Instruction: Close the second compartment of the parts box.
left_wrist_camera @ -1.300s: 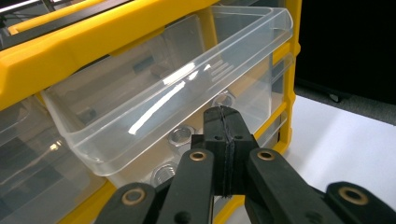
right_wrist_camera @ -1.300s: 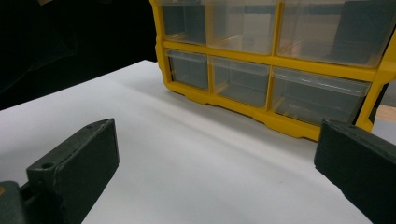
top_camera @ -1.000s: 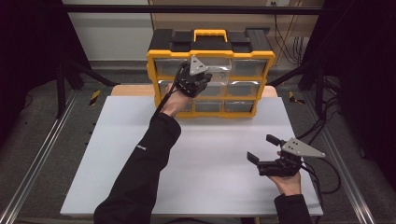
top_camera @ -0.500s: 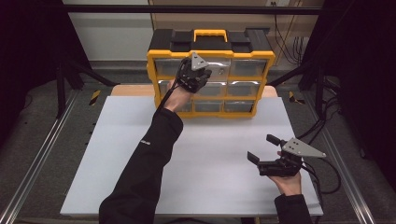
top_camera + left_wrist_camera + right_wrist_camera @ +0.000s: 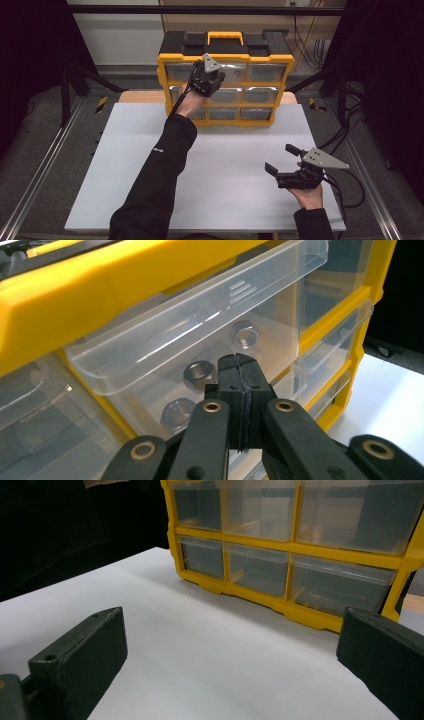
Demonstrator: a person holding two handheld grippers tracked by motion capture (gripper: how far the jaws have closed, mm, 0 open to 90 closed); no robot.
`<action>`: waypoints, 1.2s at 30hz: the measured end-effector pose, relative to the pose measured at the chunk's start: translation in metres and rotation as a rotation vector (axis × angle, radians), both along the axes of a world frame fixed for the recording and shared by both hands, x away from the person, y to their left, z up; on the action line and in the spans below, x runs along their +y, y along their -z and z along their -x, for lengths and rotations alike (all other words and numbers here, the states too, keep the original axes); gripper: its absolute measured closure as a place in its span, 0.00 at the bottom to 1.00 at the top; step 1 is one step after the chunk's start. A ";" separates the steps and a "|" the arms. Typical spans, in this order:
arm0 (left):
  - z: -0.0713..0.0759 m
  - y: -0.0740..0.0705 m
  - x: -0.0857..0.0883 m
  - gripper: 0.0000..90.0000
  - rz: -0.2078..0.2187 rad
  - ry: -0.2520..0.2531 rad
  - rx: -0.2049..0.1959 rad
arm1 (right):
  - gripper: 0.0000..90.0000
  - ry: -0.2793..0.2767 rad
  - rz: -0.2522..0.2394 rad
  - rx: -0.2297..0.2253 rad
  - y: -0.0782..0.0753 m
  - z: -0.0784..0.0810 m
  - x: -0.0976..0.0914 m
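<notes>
High view: left gripper [image 5: 216, 76] at clear drawer [image 5: 227, 72], top row of yellow organizer [image 5: 226, 80], upper centre. Right gripper [image 5: 283, 161] lower right over tabletop [image 5: 220, 165], jaws apart.
Left gripper view: jaws together, empty, just before drawer holding hex nuts [image 5: 199, 373].
Right gripper view: organizer upper right.

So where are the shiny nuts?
In the left gripper view, three nuts lie inside a clear drawer of the yellow cabinet, right behind the tip of the closed left claw.

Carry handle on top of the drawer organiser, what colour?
Yellow carry handle, set in the black lid; clearest in the high view.
</notes>
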State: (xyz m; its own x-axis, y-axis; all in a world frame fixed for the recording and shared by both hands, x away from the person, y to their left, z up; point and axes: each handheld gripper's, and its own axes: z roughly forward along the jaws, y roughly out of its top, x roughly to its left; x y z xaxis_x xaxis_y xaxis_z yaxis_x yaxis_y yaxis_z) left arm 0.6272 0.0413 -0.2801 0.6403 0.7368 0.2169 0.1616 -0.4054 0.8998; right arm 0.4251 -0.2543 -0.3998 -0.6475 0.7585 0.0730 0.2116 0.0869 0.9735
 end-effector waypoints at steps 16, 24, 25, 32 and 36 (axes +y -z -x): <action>-0.005 0.004 -0.002 0.99 -0.011 -0.016 0.016 | 0.00 -0.003 0.000 -0.009 0.000 0.000 0.000; 0.017 -0.008 0.002 0.99 0.015 0.027 -0.001 | 0.00 0.002 -0.014 -0.004 -0.001 0.001 0.000; 0.020 -0.009 0.003 0.99 0.016 0.030 -0.001 | 0.00 0.001 -0.006 -0.003 -0.001 0.001 -0.001; 0.048 -0.018 0.025 0.98 0.063 0.065 -0.009 | 0.00 0.008 -0.006 0.000 -0.001 0.001 -0.001; 0.061 -0.017 0.038 0.86 0.091 0.085 -0.002 | 0.00 0.011 -0.002 -0.002 -0.001 0.001 -0.002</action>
State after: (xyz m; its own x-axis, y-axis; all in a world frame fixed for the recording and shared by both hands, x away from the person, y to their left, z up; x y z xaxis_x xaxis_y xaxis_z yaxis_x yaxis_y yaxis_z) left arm 0.5659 0.0796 -0.2627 0.7006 0.6970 0.1530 0.1282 -0.3339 0.9338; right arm 0.4242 -0.2558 -0.3988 -0.6395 0.7653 0.0729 0.2103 0.0829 0.9741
